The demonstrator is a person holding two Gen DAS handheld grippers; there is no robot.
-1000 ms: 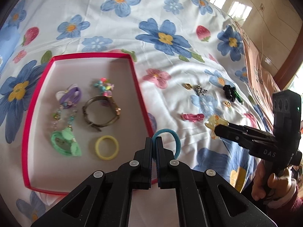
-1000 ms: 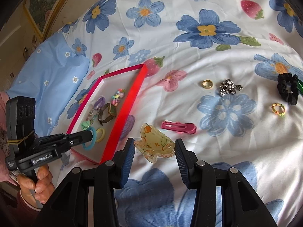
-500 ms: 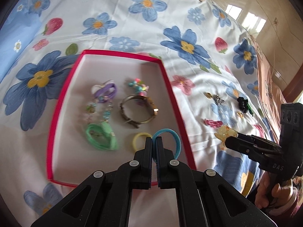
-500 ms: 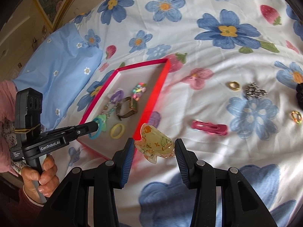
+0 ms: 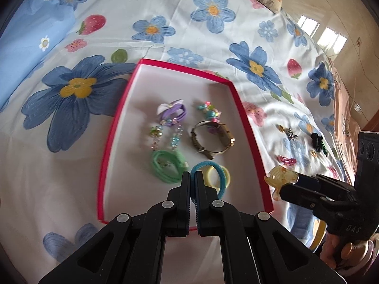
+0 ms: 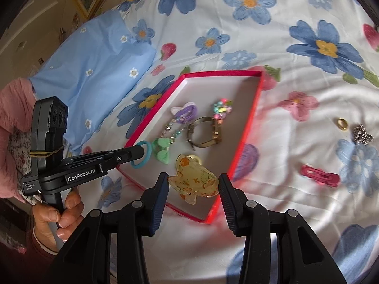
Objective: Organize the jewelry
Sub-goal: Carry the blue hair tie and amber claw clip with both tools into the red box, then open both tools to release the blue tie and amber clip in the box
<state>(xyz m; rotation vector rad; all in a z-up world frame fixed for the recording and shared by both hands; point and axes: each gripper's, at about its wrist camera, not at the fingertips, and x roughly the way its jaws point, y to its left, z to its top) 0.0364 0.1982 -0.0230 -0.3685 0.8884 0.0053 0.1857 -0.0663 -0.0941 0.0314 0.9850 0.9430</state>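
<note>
Teal band (image 5: 219, 174) pinched in left gripper (image 5: 192, 179), hanging over red box (image 5: 248, 127). Right gripper (image 6: 193, 184) clamped amber clip (image 6: 194, 177) above box's near corner. Risk: a release there could tangle the band with the yellow ring (image 5: 227, 176), or bounce the clip off the rim.

The teal hair tie (image 5: 219, 177) partly hides the yellow ring (image 5: 213, 177).
</note>
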